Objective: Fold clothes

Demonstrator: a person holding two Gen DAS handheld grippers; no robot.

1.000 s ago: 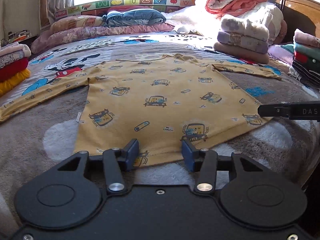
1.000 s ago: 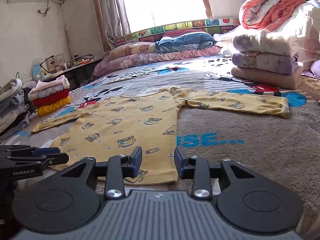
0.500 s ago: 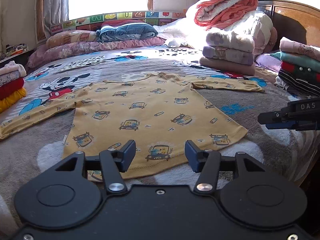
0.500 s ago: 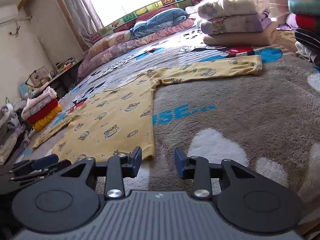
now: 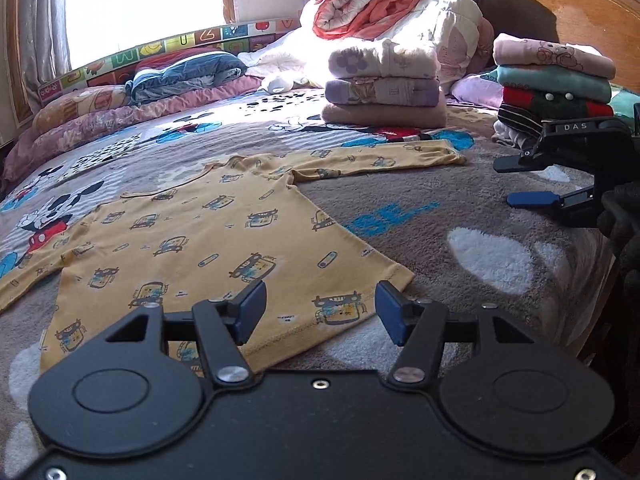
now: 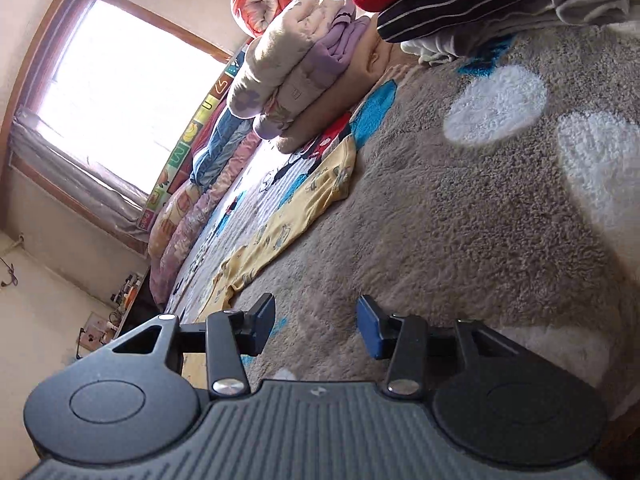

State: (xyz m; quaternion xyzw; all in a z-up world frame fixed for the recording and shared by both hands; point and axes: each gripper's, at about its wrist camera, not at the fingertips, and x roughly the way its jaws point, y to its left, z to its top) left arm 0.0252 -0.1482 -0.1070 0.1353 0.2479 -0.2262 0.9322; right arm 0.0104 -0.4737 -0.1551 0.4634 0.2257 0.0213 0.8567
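Folding has not begun: one yellow shirt lies flat on the blanket, both sleeves spread, filling the lower left of the left view. The left gripper and right gripper have just been widening, nothing between them. Two folded stacks sit upper right.

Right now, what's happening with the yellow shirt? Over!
Left gripper open, nothing held, jaws just widened. Right gripper open over the bare blanket. Yellow shirt flat, sleeves out, unfolded. Nothing in the way.
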